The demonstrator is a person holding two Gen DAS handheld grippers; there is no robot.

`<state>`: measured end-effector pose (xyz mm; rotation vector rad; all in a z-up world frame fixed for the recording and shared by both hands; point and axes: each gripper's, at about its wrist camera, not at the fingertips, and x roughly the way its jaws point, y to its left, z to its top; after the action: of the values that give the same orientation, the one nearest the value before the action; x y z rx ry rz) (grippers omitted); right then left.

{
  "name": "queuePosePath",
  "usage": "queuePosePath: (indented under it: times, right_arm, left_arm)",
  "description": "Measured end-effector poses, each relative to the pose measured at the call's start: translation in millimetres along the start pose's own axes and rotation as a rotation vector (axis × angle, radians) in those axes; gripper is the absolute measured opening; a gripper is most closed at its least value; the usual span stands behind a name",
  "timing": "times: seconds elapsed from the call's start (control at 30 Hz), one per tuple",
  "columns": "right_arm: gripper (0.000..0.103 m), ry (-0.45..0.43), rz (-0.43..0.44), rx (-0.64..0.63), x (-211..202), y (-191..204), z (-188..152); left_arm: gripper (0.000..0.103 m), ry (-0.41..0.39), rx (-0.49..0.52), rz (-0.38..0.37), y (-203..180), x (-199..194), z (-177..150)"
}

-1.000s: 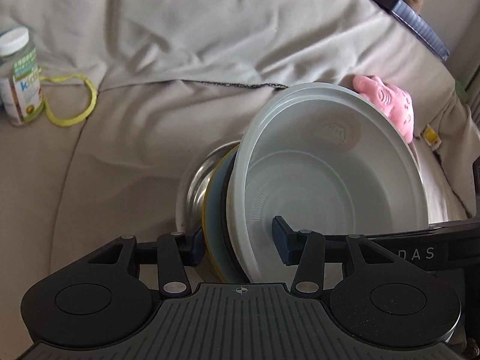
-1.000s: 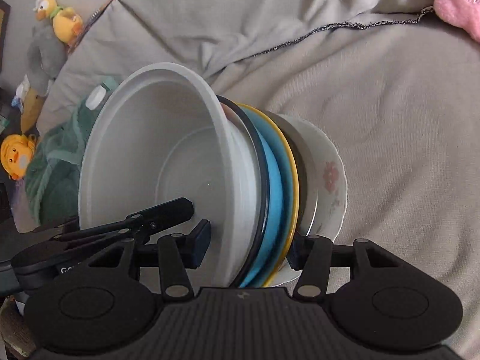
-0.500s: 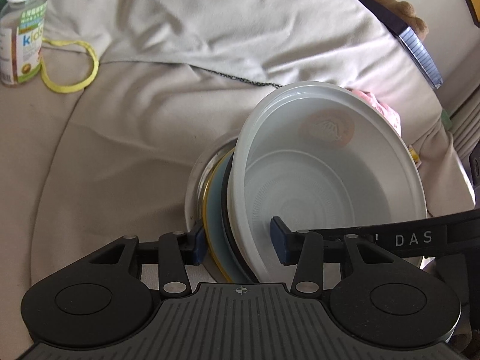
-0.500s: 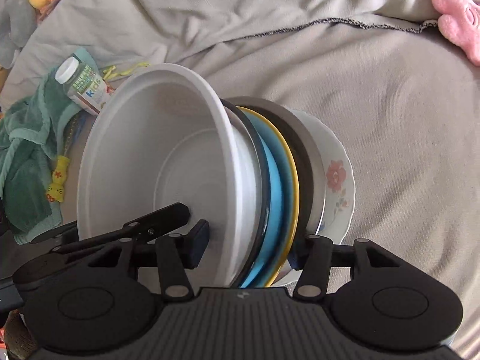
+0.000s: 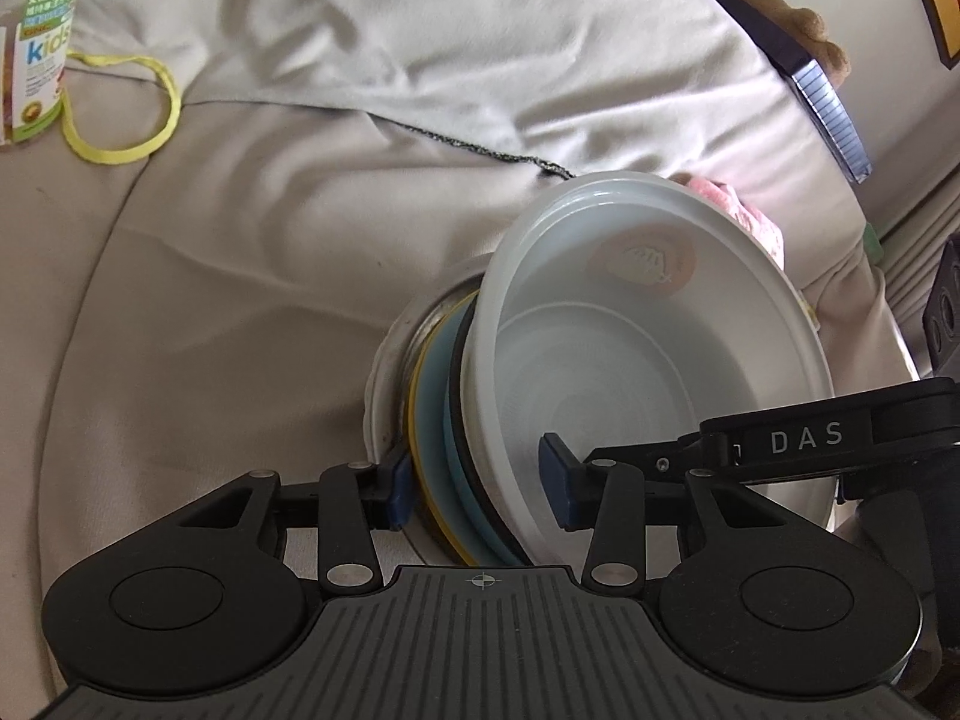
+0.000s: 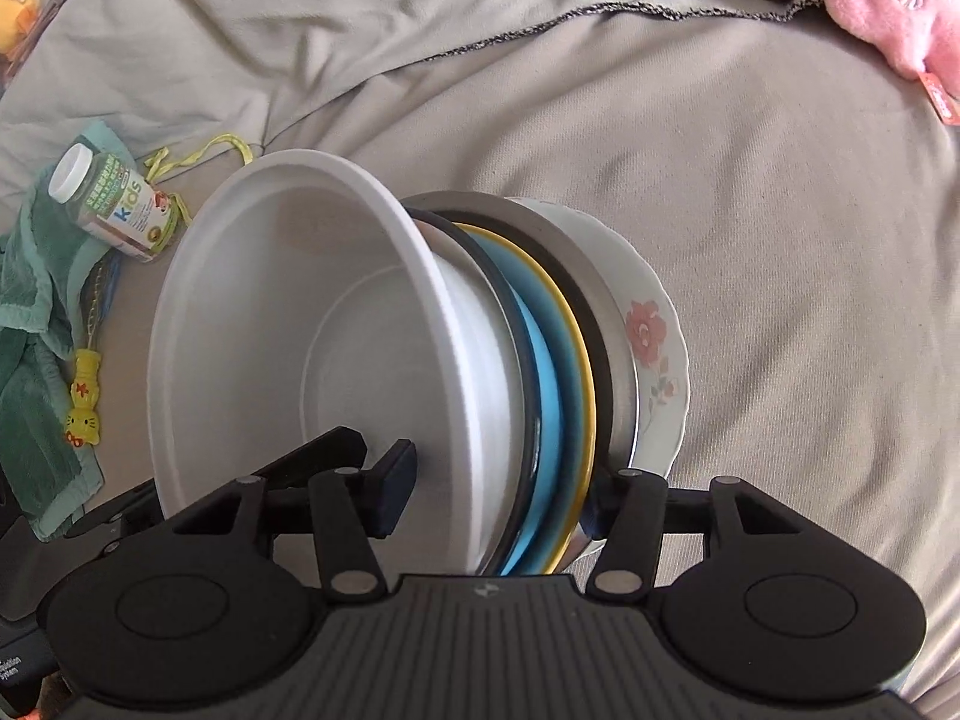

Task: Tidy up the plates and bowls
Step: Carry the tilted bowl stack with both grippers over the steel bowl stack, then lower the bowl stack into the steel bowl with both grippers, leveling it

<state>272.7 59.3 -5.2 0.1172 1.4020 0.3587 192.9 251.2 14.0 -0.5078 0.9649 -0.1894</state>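
Over the beige bedding (image 6: 780, 240), both my grippers (image 5: 474, 489) (image 6: 501, 495) clamp the same tilted stack of dishes (image 6: 540, 372) — white bowl (image 5: 648, 348) frontmost, lower edges hidden behind the gripper bodies.

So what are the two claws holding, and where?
Both grip the stack of dishes on edge at its lower rim, left claw and right claw.
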Motion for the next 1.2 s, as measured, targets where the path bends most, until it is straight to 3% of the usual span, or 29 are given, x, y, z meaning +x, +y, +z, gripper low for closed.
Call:
queuePosePath:
  times: [0.33, 0.6, 1.2]
  right_arm:
    - [0.057, 0.002, -0.024, 0.07, 2.8, -0.1, 6.3]
    - [0.057, -0.003, -0.05, 0.051, -0.9, 3.9, 7.5]
    - [0.053, -0.004, -0.008, 0.058, -0.9, -4.8, 6.0]
  left_arm:
    - [0.046, 0.016, -0.006, -0.014, 1.3, 0.0, 0.5]
    - [0.041, 0.009, 0.017, -0.003, -0.4, -1.8, -3.3]
    - [0.037, 0.035, 0.047, -0.045, 8.6, -4.7, 3.9]
